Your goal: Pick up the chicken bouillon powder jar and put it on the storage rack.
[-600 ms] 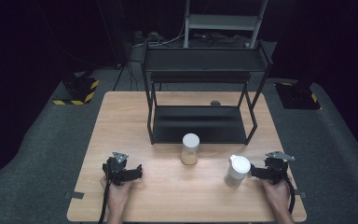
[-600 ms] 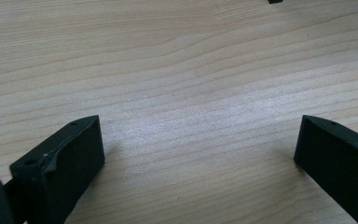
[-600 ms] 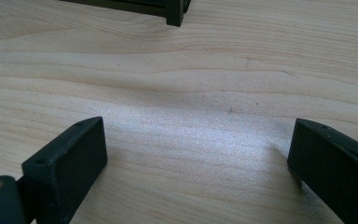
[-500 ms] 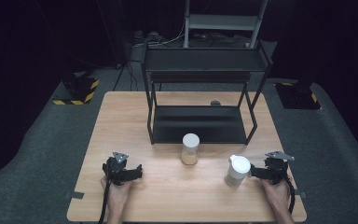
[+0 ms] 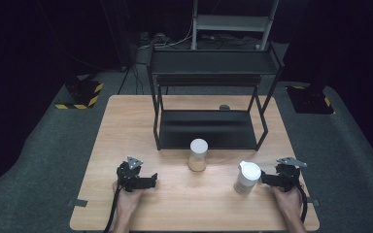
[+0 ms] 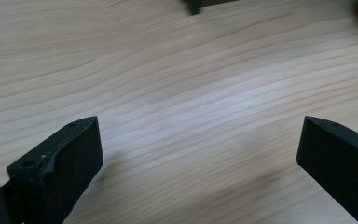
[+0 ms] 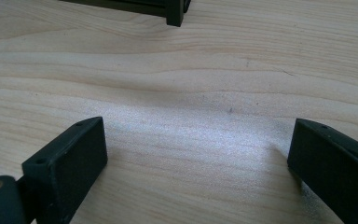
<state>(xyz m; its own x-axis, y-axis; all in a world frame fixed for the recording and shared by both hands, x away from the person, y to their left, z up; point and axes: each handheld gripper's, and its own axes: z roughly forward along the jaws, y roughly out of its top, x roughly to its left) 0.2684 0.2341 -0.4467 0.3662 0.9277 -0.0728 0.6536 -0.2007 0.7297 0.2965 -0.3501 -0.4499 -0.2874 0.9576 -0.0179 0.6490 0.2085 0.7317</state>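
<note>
on the wooden table (image 5: 175,204), the white jar (image 5: 247,177) stands just beside the right gripper's (image 5: 267,180) spread fingers (image 7: 70,163), ungripped

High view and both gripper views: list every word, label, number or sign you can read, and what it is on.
None can be read.
Centre jar: no lettering can be made out.
Right jar: none either.
Black shelf rack and both grippers: no markings legible.
</note>
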